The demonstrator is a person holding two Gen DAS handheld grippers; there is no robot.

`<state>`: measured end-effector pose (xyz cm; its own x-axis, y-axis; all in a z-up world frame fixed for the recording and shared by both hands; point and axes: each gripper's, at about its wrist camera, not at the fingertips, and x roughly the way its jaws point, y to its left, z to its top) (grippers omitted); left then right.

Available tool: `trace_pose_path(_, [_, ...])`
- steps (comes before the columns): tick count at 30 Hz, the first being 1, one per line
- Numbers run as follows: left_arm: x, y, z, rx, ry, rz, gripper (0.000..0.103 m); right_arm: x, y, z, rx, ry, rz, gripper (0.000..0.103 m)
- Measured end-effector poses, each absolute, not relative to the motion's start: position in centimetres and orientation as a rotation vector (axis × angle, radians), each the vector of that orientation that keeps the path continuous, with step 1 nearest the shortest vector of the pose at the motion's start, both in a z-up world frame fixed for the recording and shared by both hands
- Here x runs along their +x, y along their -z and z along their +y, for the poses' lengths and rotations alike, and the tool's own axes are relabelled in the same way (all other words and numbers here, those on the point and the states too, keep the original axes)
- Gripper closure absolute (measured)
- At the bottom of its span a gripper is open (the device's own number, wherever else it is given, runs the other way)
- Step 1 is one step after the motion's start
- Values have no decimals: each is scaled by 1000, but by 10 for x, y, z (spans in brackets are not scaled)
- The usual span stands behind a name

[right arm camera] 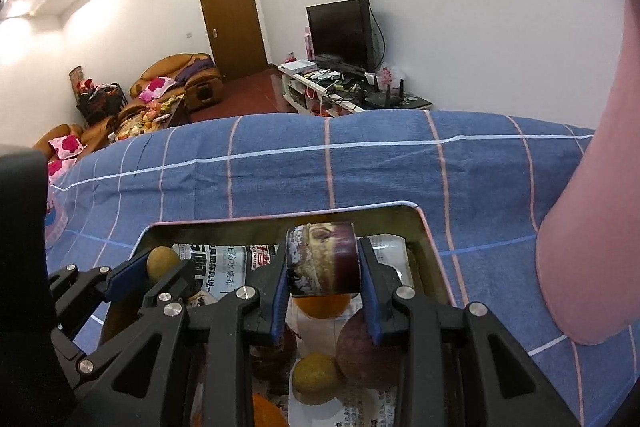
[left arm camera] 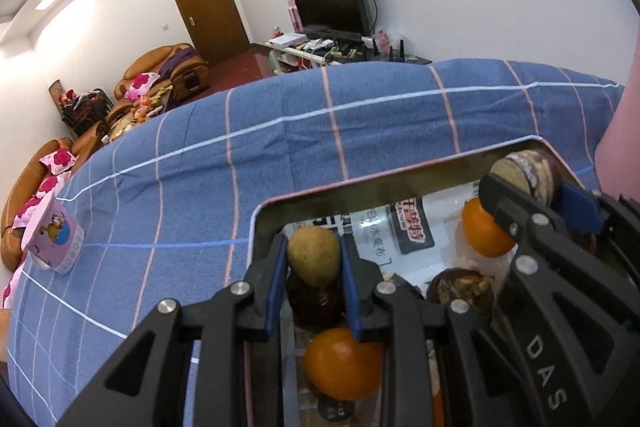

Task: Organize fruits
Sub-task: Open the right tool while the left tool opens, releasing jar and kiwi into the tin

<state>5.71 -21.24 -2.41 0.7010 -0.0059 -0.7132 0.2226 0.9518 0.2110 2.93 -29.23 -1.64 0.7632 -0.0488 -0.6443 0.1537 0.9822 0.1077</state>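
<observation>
My left gripper [left arm camera: 314, 253] is shut on a small green-brown fruit [left arm camera: 313, 254] above the near left corner of a metal tray [left arm camera: 360, 183] lined with newspaper. My right gripper [right arm camera: 324, 261] is shut on a mottled purple-brown fruit [right arm camera: 323, 259] over the tray's [right arm camera: 280, 217] far right part. Each view shows the other gripper: the right gripper [left arm camera: 528, 183] with its purple fruit [left arm camera: 520, 171], and the left gripper [right arm camera: 160, 267] with its green-brown fruit [right arm camera: 162, 261]. Inside the tray lie two oranges [left arm camera: 342, 363] [left arm camera: 486, 231], a dark brown fruit [left arm camera: 460, 287], a round purple fruit [right arm camera: 368, 355] and a yellowish fruit [right arm camera: 316, 377].
A blue checked cloth [left arm camera: 280, 147] covers the table under the tray. A pink cartoon cup [left arm camera: 54, 239] stands near the cloth's left edge. A large pink shape, perhaps a sleeve [right arm camera: 580, 227], rises close on the right. Sofas, a door and a television stand beyond the table.
</observation>
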Motion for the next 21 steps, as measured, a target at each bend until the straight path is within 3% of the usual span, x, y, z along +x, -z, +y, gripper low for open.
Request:
trace_pose_path(3, [56, 23, -212, 292, 135, 789, 75, 30, 17, -293, 162, 81, 697, 69])
trace_pose_path(8, [58, 23, -205, 246, 184, 826, 68, 26, 14, -296, 202, 38, 672, 46])
trace_pose_path(11, [55, 21, -204, 218, 235, 822, 56, 23, 12, -295, 205, 30, 669, 39])
trace_pose_path(14, [50, 19, -202, 151, 316, 840, 31, 18, 10, -297, 242, 2, 664, 39])
trace_pose_path(16, [46, 17, -204, 127, 350, 847, 13, 12, 7, -301, 281, 3, 657, 32])
trace_pose_path(18, [41, 12, -205, 147, 312, 796, 3, 5, 5, -304, 301, 15, 624, 30])
trace_pose_path(21, [38, 10, -201, 186, 242, 742, 1, -5, -1, -305, 278, 60, 581, 30])
